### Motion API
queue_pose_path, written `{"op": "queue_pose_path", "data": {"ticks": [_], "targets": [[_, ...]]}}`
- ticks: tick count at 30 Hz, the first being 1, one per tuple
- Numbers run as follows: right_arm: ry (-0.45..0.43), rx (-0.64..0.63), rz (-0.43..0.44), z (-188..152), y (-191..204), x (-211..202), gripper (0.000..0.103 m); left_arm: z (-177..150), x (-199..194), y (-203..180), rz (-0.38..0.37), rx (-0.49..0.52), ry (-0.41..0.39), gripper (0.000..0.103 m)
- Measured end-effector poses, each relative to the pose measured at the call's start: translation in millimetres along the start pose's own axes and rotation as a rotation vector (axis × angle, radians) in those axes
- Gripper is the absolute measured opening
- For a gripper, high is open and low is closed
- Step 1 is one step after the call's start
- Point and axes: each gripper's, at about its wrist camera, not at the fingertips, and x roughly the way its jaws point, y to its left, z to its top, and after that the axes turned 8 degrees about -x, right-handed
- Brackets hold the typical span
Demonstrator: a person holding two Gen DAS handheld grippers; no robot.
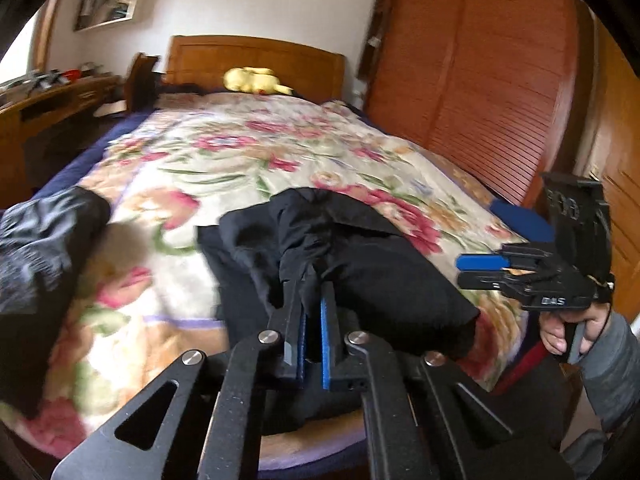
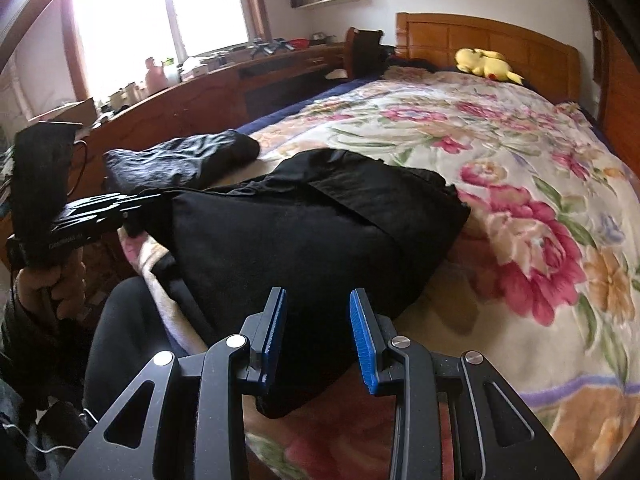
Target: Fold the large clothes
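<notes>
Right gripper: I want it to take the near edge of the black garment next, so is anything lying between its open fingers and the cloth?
Nothing visible does. The right gripper is open, with the black garment just beyond its fingertips on the floral blanket. The left gripper already pinches the cloth from the other side.

- Daylight only, from window [image 2: 160, 12], which is blown out with glare.
- Room moderately bright, soft shadows on floral blanket [image 1: 240, 152].
- Black garment [image 2: 304, 232] shows almost no detail.
- Motion blur in left wrist view, worst near edges.
- Strong fisheye bending, dark corner vignette.
</notes>
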Motion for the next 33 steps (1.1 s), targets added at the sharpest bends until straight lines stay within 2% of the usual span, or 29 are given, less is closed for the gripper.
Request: {"op": "queue_pose_path", "data": {"ticks": [5, 11, 14, 20, 25, 27, 31, 33], "targets": [[0.018, -0.037, 0.050, 2, 14, 21, 0.034, -20, -3, 32, 0.059, -0.063, 0.034, 0.006], [0.158, -0.096, 0.038, -20, 22, 64, 0.034, -43, 9, 39, 0.068, -0.079, 0.089, 0.006], [0.157, -0.035, 0.087, -25, 7, 65, 0.034, -50, 15, 37, 0.101, -0.052, 0.102, 0.006], [0.150, -0.060, 0.084, -17, 3, 59, 0.034, -46, 11, 31, 0.141, -0.020, 0.104, 0.006], [0.086, -0.061, 0.018, -3, -15, 42, 0.034, -44, 4, 32, 0.172, -0.013, 0.121, 0.022], [0.081, -0.048, -0.003, 3, -27, 42, 0.034, -44, 0, 32, 0.168, -0.015, 0.121, 0.036], [0.072, -0.035, -0.019, 12, -45, 50, 0.034, -49, -2, 34, 0.172, -0.016, 0.135, 0.040], [0.078, -0.035, -0.033, 17, -52, 58, 0.034, -54, 1, 36, 0.175, -0.016, 0.152, 0.051]]}}
